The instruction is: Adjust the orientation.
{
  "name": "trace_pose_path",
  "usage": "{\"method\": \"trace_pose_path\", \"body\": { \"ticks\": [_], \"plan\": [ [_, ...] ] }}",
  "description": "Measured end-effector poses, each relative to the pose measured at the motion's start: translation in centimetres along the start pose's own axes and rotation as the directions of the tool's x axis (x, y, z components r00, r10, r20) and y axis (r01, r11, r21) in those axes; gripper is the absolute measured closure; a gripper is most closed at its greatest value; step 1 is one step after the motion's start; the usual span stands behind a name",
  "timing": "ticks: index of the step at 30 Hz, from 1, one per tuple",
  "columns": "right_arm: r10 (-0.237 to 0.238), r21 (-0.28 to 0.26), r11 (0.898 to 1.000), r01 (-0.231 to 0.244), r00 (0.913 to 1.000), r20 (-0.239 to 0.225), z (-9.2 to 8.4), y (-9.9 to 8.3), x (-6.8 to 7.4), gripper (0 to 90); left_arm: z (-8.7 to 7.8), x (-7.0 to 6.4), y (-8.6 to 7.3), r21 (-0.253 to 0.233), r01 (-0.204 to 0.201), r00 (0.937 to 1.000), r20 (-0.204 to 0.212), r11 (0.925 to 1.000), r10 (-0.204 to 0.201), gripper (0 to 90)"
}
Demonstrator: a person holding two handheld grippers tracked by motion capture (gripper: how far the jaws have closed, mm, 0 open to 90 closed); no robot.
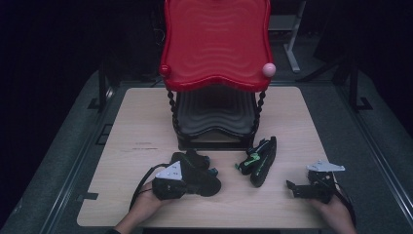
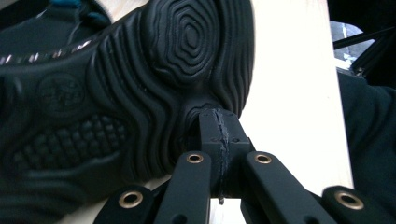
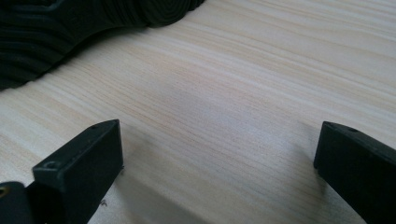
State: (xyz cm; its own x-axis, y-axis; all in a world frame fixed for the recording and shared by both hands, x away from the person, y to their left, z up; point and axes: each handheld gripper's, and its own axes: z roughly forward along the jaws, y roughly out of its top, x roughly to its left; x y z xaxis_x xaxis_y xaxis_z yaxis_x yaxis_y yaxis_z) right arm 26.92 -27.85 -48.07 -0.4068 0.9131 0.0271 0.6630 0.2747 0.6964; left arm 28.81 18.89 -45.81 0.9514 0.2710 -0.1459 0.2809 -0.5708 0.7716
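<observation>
My left tool (image 1: 195,171) is pressed together against a black shoe's (image 1: 197,168) sole near the tabletop's (image 1: 141,122) front edge; my right tool (image 1: 295,187) rests spread apart.

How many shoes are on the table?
2. One black shoe lies by the left hand-held gripper, which touches its sole. The other shoe lies on its side in the middle, right of the first.

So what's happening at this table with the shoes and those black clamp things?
A person sits at a wooden table holding a two-jaw gripper in each hand. The left gripper has its jaws pressed together against the sole of a black shoe lying on its side. The right gripper rests open on bare wood, holding nothing. A second shoe lies between them, before a red-topped shoe rack.
</observation>
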Motion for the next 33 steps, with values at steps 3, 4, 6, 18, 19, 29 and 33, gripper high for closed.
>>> {"method": "trace_pose_path", "body": {
  "ticks": [3,4,6,18,19,29,33],
  "plan": [
    [0.0,0.0,1.0,0.0,1.0,0.0,0.0,0.0,0.0,0.9,0.8,0.1,0.6,-0.006,-0.004,1.0,-0.004,1.0,0.004,90.0],
    [0.0,0.0,1.0,0.0,1.0,0.0,0.0,0.0,0.0,0.9,0.8,0.1,0.6,-0.006,-0.004,1.0,-0.004,1.0,0.004,90.0],
    [0.0,-0.001,1.0,0.0,1.0,-0.001,0.0,0.0,0.0,0.9,1.6,0.2,1.1,-0.011,-0.001,0.9999,-0.012,0.9999,0.0,90.0],
    [0.002,-0.002,1.0,-0.002,1.0,-0.008,0.0,0.0,-0.1,1.0,2.3,0.4,2.4,-0.037,0.003,0.9995,-0.03,0.9993,-0.004,90.0],
    [0.002,-0.002,1.0,-0.002,1.0,-0.008,0.0,0.0,-0.1,1.0,2.3,0.4,2.4,-0.037,0.003,0.9995,-0.03,0.9993,-0.004,90.0],
    [0.002,-0.001,1.0,-0.002,1.0,-0.008,0.0,0.0,-0.1,0.9,-4.9,1.4,2.6,-0.151,0.024,0.9938,-0.104,0.9883,-0.04,90.0],
    [0.002,-0.001,1.0,-0.002,1.0,-0.008,0.0,0.0,-0.1,1.0,-6.4,2.7,1.9,-0.173,0.051,0.9866,-0.144,0.9836,-0.076,90.0]
  ]
}}
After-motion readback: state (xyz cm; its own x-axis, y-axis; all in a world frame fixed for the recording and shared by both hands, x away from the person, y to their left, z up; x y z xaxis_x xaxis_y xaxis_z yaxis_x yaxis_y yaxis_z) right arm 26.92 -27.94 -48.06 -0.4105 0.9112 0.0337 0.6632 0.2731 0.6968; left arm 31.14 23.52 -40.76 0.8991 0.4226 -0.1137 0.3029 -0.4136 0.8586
